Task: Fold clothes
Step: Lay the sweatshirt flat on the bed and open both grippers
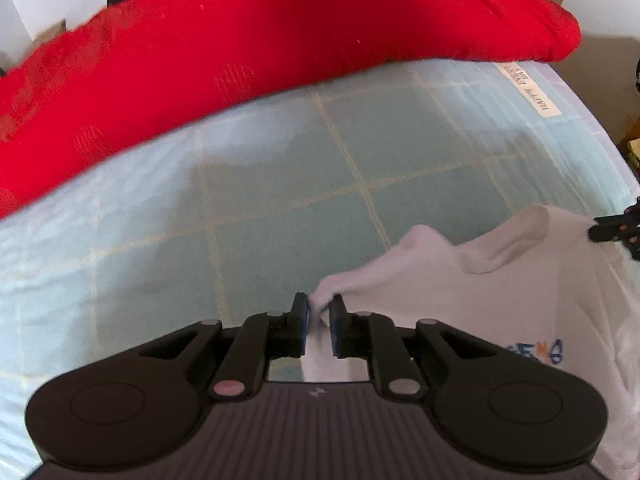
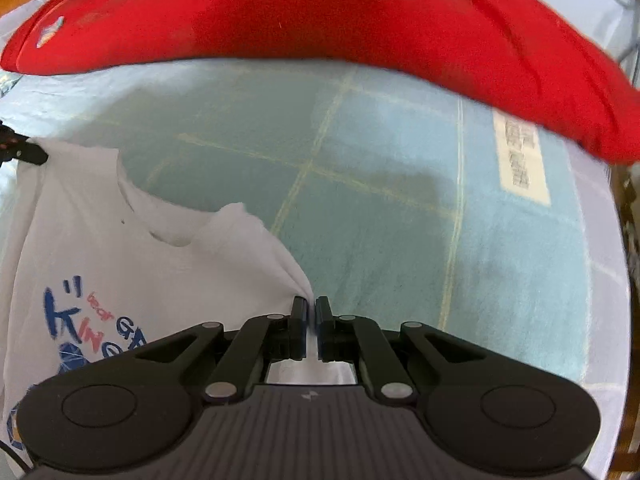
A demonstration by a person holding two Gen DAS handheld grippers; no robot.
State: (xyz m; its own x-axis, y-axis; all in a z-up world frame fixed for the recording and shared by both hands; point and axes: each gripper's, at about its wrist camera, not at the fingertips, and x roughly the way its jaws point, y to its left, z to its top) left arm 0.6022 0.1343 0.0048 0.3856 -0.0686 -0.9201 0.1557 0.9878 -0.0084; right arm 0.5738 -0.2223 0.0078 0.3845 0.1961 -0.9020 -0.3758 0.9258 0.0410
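The white T-shirt (image 2: 132, 248) looks light, soft and limp. The left gripper (image 1: 319, 312) and the right gripper (image 2: 311, 312) each pinch a shoulder corner, a good hold.

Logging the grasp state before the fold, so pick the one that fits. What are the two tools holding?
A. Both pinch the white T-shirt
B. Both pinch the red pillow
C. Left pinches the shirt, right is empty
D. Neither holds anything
A: the left tool has white T-shirt fabric bunched between its fingers, and the right tool pinches another corner of the shirt, which hangs between them near the neckline.
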